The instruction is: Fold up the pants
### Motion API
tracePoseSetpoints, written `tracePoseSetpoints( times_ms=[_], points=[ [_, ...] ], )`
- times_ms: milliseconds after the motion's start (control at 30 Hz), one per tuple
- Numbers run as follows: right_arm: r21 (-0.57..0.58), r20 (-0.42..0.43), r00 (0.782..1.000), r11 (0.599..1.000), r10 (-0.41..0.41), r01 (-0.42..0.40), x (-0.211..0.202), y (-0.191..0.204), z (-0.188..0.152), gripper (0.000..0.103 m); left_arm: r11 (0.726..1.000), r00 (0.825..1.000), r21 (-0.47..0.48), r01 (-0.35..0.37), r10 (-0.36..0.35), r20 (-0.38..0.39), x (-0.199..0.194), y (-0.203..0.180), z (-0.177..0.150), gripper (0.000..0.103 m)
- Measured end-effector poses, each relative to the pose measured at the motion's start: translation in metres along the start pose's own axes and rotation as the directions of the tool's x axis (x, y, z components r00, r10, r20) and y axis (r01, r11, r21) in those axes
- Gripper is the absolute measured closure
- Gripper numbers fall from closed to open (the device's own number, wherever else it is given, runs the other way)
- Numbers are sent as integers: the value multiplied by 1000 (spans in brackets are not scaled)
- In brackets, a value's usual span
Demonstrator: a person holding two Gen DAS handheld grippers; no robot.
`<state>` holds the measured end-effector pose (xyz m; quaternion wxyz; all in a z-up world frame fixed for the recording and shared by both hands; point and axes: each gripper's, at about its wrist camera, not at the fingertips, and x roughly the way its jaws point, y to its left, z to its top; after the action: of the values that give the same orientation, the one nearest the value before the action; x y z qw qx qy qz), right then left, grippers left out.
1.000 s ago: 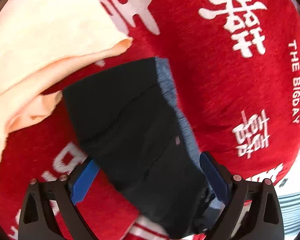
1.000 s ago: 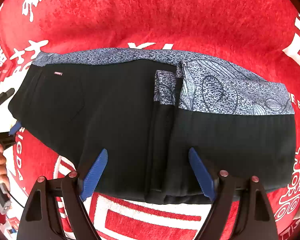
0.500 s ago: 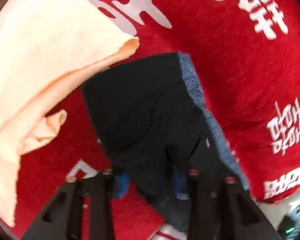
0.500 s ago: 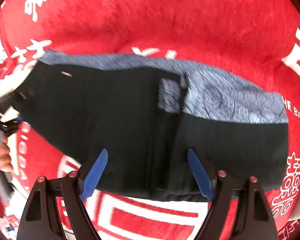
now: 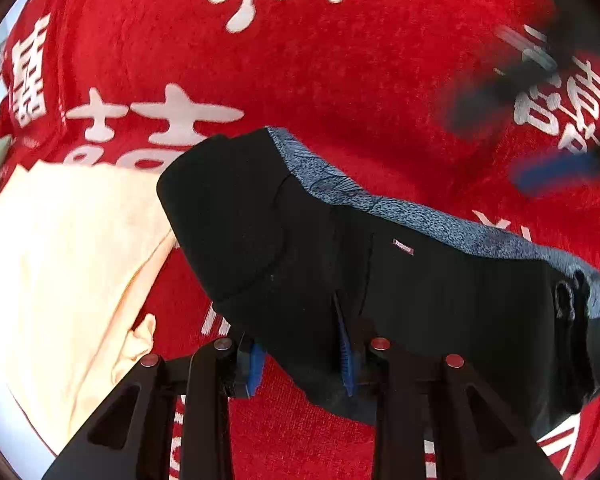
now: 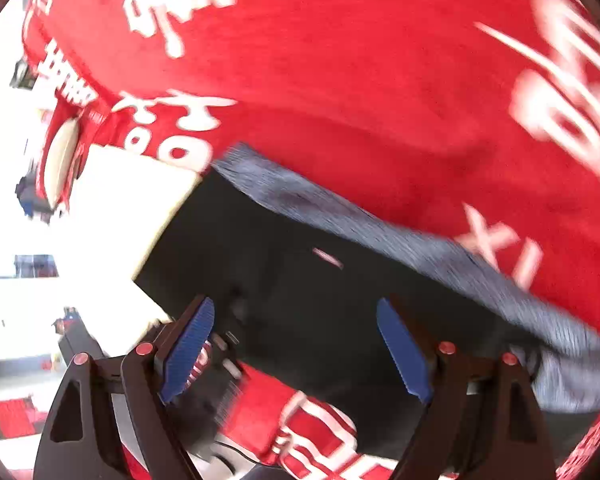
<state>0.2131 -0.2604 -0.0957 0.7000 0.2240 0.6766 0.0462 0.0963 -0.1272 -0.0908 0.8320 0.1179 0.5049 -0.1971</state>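
Left wrist: pants (image 5: 380,280) pinched in left claw (image 5: 302,354)

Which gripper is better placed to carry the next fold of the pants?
Left. The left gripper is shut on the black pants at their near edge, while the right gripper hangs open above them, gripping nothing.

Both views were brightly and evenly lit; strong fisheye bending and dark vignetting were seen at the edges; the right wrist view was smeared by motion blur, its left side overexposed; the left wrist view was sharper, blurred only far right.
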Motion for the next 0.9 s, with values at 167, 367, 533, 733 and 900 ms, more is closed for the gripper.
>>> tracePoseSetpoints(
  times_ms=[167,367,533,733,900],
  points=[
    [-98,-120,993,995,5,-17,36,59,49,14,998,999,62,-24,23,24,-4,-7,0,72],
    [-222,-252,961,973,-115,58,91,103,69,14,994,998,101,-42,39,40,-5,-14,-1,71],
    [-284,-354,918,956,-177,74,127,117,67,14,989,997,133,-64,57,59,-6,-19,-4,71],
    [-245,-368,917,967,-153,63,125,95,55,85,983,996,177,-57,45,73,-14,-31,-5,72],
    [-192,-231,973,981,-22,-23,75,68,33,87,982,995,186,-12,-6,100,-35,-48,3,72]
  ],
)
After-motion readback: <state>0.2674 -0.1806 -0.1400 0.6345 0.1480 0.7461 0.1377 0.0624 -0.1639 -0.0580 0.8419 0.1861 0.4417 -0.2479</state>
